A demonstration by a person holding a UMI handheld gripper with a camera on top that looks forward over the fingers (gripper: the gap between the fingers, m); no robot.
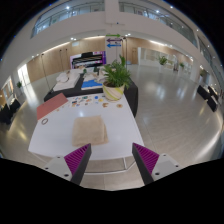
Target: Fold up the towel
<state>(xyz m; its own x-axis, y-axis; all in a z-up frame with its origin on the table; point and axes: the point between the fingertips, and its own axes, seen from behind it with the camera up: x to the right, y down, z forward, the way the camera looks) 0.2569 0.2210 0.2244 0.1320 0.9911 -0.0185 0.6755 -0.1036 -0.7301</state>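
Note:
A beige towel [89,129] lies folded flat on the white table [55,138], near the table's middle. My gripper [112,160] hovers above the table's near edge, well short of the towel. Its fingers [78,158] with magenta pads are spread wide apart and hold nothing. The towel lies beyond the fingers, slightly toward the left one.
A potted green plant [116,78] stands at the table's far right corner. A pink-red flat item [50,107] lies at the far left, small papers [90,99] at the back. Dark seats [62,97] stand behind the table. Shiny open floor [175,110] surrounds it.

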